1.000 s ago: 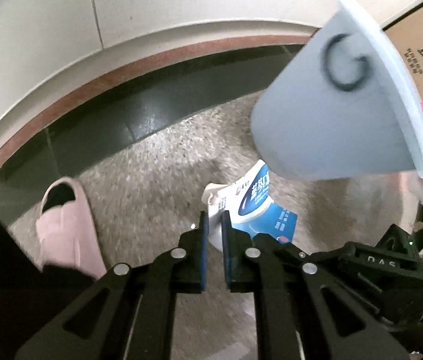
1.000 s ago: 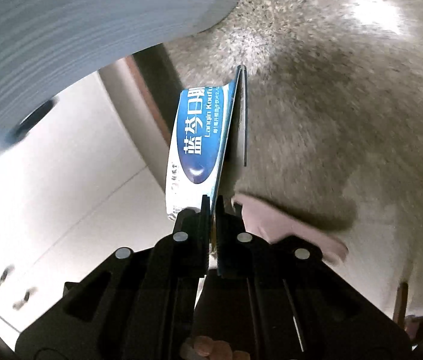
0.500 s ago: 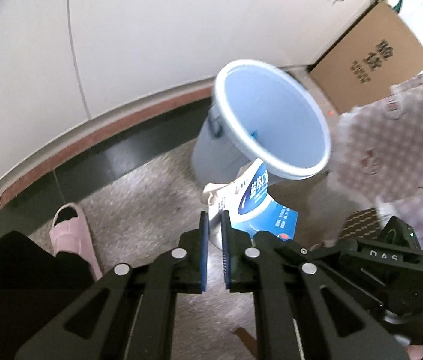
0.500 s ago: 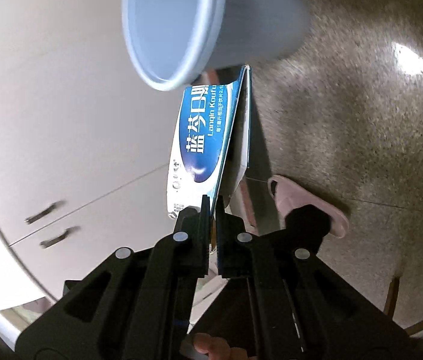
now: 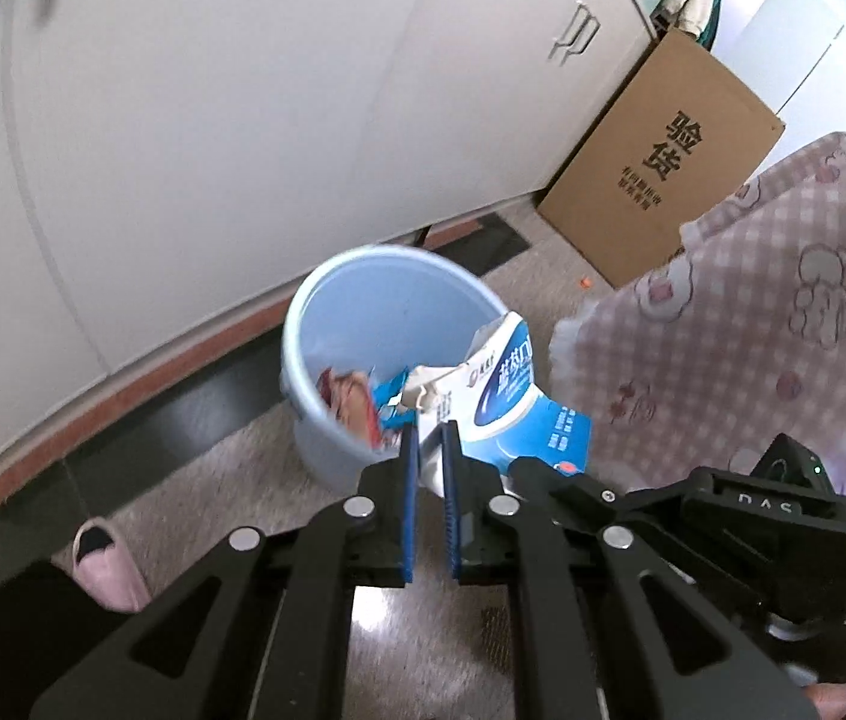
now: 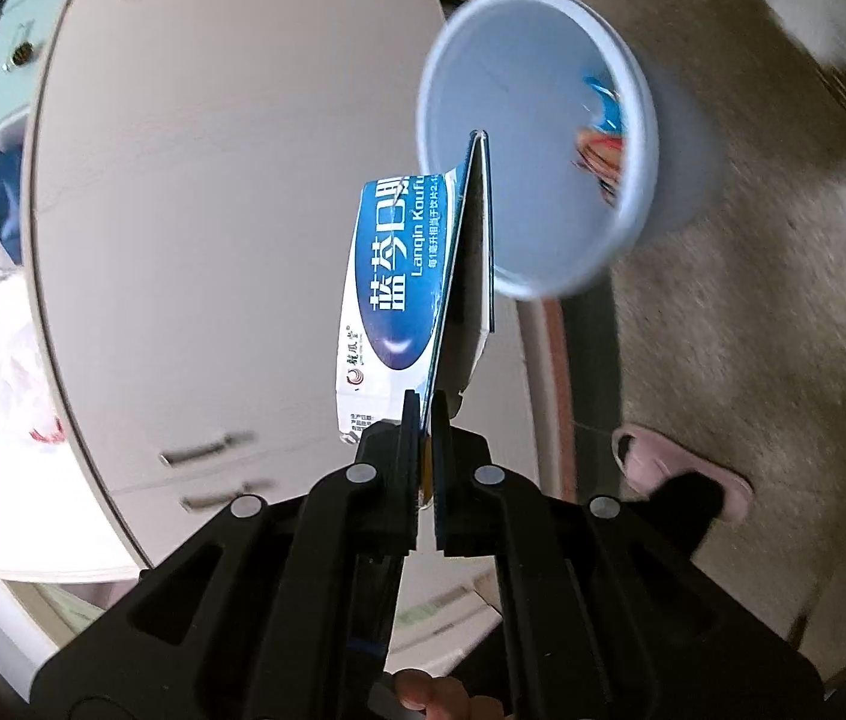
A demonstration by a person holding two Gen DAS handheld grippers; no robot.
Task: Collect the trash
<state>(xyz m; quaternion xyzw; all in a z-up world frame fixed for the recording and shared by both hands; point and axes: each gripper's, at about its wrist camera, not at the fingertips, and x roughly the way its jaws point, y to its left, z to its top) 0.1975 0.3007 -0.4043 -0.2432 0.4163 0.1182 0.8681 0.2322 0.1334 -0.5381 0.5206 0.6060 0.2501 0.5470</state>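
While both my right gripper (image 6: 426, 414) and left gripper (image 5: 430, 438) pinch the box (image 6: 399, 288), I should release only above the bin (image 6: 543, 138) ahead.

I count one blue bin (image 5: 327, 438), one flattened carton (image 6: 399, 294), one cardboard box (image 5: 657, 162), one pink slipper (image 6: 681, 474).

My left tongs' camera looked steeply down into the blue bin (image 5: 327, 414); my right one viewed it (image 6: 537, 138) more level, rolled sideways, both close.
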